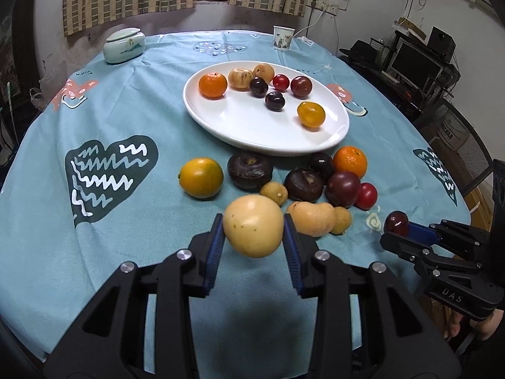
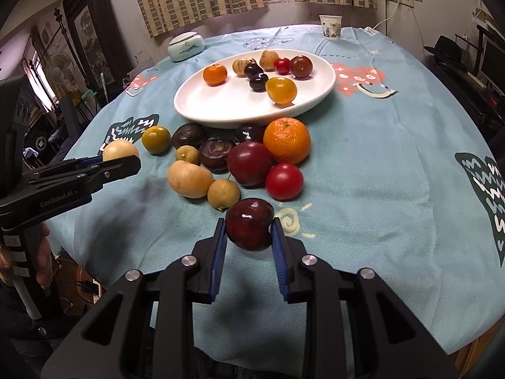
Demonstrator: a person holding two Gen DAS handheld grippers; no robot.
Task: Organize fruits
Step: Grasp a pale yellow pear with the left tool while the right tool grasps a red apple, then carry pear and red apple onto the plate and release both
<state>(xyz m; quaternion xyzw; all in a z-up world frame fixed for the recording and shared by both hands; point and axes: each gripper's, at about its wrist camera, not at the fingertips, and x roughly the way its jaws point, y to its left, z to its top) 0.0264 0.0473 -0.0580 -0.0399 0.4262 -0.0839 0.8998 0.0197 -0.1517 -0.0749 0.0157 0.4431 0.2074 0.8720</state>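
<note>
My left gripper [image 1: 254,232] is shut on a pale yellow round fruit [image 1: 254,225], held above the cloth near the table's front; it also shows in the right wrist view [image 2: 120,151]. My right gripper [image 2: 249,232] is shut on a dark red cherry [image 2: 250,227], seen at the right in the left wrist view [image 1: 396,222]. A white oval plate [image 1: 252,126] behind holds several fruits: an orange [image 1: 213,85], dark cherries and a yellow-orange tomato [image 1: 311,113]. A pile of loose fruit [image 1: 303,183] lies on the cloth between plate and grippers.
A blue patterned tablecloth [image 1: 94,205] covers the round table. A pale ceramic lidded jar [image 1: 123,45] and a paper cup [image 1: 283,38] stand at the far edge. A chair [image 1: 457,139] and a desk with monitors are to the right.
</note>
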